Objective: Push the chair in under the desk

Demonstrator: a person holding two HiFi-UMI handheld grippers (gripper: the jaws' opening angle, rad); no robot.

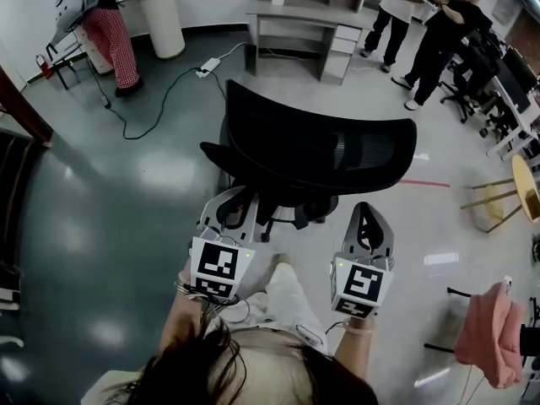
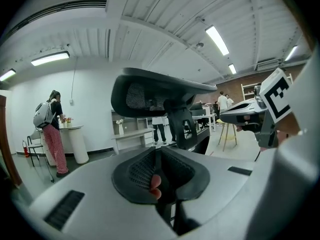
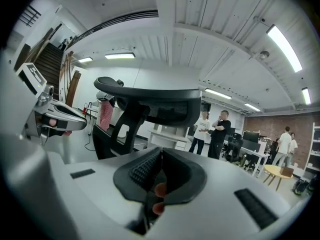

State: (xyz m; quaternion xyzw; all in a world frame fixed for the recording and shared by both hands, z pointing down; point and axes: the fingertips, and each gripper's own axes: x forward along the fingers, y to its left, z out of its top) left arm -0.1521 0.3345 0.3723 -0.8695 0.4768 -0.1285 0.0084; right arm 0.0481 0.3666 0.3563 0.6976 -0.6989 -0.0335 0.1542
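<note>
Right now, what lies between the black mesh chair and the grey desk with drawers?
Head view: only bare grey floor between chair and desk; white power strip lies aside.

Black mesh office chair (image 1: 316,154) sits on the glossy floor (image 1: 118,218), backrest toward the person (image 1: 253,365). Left tongs (image 1: 234,199) and right tongs (image 1: 369,216) hover just behind it, side by side. Grey table (image 1: 295,11) stands well beyond.

Both forearms (image 1: 182,309) reach forward side by side, left gripper (image 1: 229,199) and right gripper (image 1: 367,210) held about level, each with jaws pressed together
</note>
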